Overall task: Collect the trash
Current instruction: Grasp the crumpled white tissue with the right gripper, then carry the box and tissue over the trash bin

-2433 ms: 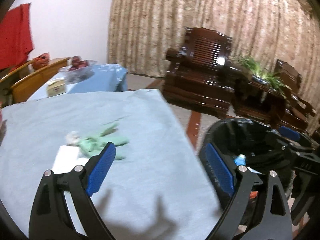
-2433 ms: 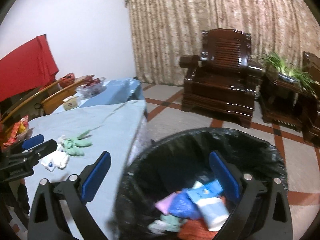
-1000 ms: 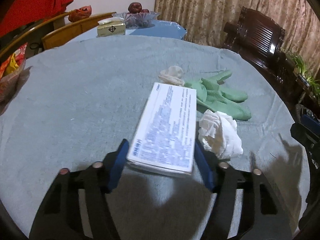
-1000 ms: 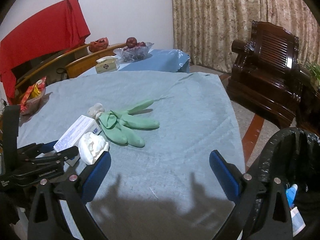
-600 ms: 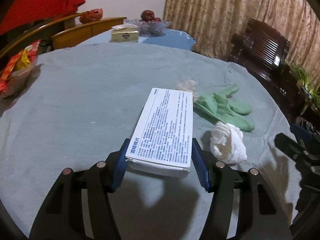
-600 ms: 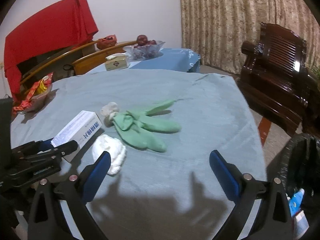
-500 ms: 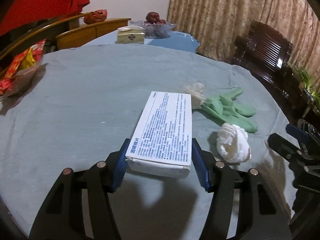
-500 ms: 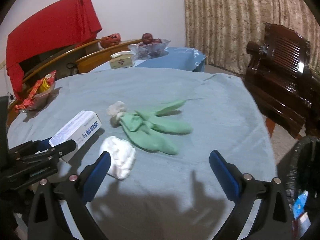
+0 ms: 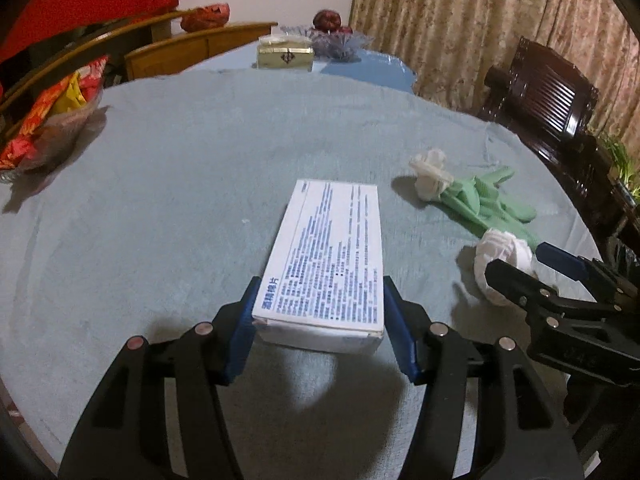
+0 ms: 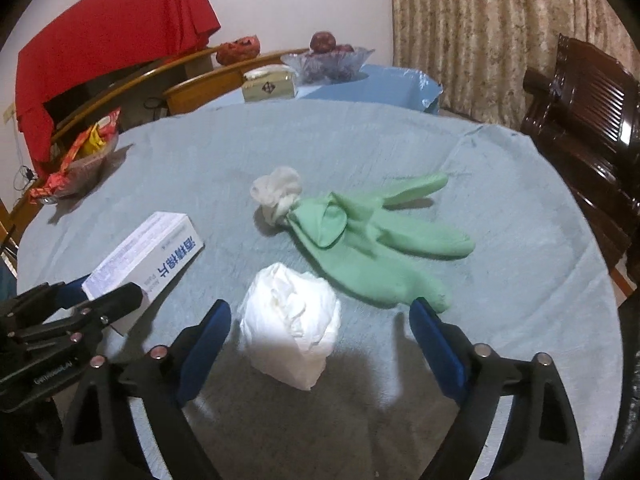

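A white box with blue print (image 9: 332, 252) lies on the blue-grey tablecloth (image 9: 180, 184). My left gripper (image 9: 320, 332) is shut on its near end; the box also shows in the right wrist view (image 10: 148, 256). My right gripper (image 10: 320, 344) is open, its jaws on either side of a crumpled white tissue (image 10: 290, 320), just short of it. The tissue also shows in the left wrist view (image 9: 500, 256). A green rubber glove (image 10: 372, 236) lies beyond it, with a small cream wad (image 10: 278, 192) at its cuff.
A snack bag in a dish (image 10: 82, 152) sits at the table's left edge. A tissue box (image 10: 270, 86) and a fruit bowl (image 10: 328, 62) stand on a farther blue table. A dark wooden armchair (image 10: 588, 120) is at the right.
My left gripper has stayed closed on the box. My right gripper has moved forward and left over the table, bringing its open jaws up to the white tissue.
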`<state>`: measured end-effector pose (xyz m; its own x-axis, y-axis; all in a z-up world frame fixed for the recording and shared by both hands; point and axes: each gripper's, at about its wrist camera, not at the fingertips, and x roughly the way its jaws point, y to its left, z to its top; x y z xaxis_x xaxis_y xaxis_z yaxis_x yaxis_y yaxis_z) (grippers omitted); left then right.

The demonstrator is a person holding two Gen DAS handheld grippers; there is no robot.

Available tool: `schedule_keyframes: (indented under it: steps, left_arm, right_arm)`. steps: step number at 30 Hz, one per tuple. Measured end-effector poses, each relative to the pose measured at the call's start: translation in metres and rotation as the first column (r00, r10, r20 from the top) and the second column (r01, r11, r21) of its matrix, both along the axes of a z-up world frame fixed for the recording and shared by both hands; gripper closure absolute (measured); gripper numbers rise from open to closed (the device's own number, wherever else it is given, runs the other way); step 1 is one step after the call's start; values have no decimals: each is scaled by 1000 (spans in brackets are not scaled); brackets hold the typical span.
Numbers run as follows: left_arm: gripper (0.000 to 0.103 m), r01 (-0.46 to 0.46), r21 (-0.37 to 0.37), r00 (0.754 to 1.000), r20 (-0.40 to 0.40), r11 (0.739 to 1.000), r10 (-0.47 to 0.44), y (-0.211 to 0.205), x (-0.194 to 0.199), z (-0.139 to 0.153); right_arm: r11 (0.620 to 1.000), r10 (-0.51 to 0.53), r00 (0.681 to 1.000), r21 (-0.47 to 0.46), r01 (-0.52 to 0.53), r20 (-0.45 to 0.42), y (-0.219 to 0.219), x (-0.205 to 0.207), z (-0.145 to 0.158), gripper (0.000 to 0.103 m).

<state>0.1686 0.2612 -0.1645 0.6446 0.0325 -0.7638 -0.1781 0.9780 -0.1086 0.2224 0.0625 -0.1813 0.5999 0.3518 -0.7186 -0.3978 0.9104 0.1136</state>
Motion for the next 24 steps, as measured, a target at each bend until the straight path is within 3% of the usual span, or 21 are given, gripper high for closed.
schedule_keyframes:
  steps: [3,7,15,24]
  left_arm:
    - [45,-1,-10,1000,-21,1000,1,2,4,-6]
    - [45,-4,-24,999,-37,1000,3,4,11,-9]
    - [48,-2,-11,1000,0,1000,2,-1,11,-1]
    - [48,25,4,996,88,1000,-25,-28,-4,41]
  right_arm:
    - [1000,16,1000,8,-15,-22,1,2,-3,27]
    - [996,84,995,34,-82,-47,6,-1,-4,56]
    - [995,82,996,60,-80,-27,-5,-11,10,59]
    - [994,59,997,92,-63,39,-34,-26,47,59]
